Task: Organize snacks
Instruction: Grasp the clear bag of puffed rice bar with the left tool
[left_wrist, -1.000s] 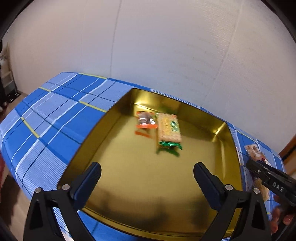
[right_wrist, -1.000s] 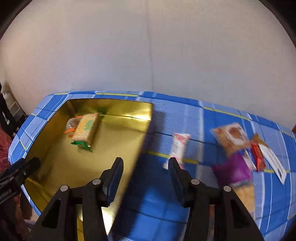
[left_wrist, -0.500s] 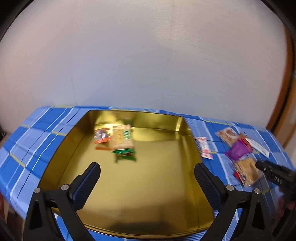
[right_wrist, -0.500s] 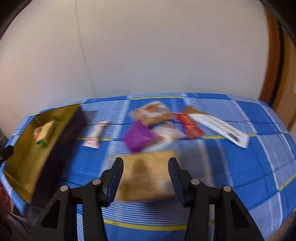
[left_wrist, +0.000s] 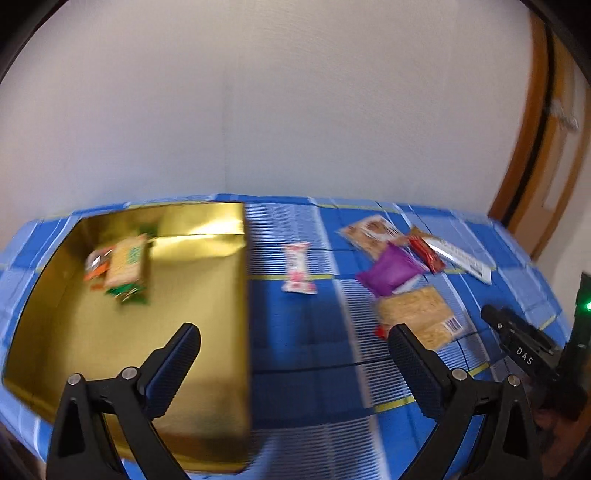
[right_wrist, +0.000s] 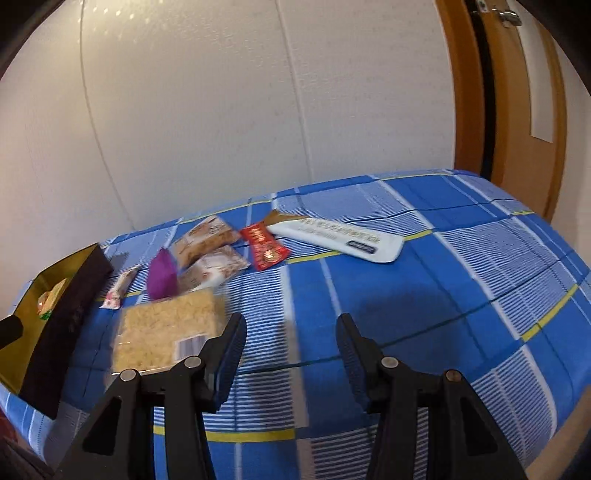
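Both the left gripper (left_wrist: 293, 345) and right gripper (right_wrist: 291, 339) hang spread and empty above the blue plaid cloth (right_wrist: 461, 288), loose snack packets (right_wrist: 207, 258) lying beyond, two blurred packets (left_wrist: 122, 264) inside the gold tin (left_wrist: 207, 332).

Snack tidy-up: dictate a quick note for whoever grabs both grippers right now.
Left gripper: open, empty, over the gold tin's right edge.
Right gripper: open, empty, above bare cloth beside the noodle pack.
Done: two snacks in the tin.
Left: noodle pack, purple pouch, pink bar, red packet, white bar and two tan packs on the cloth.
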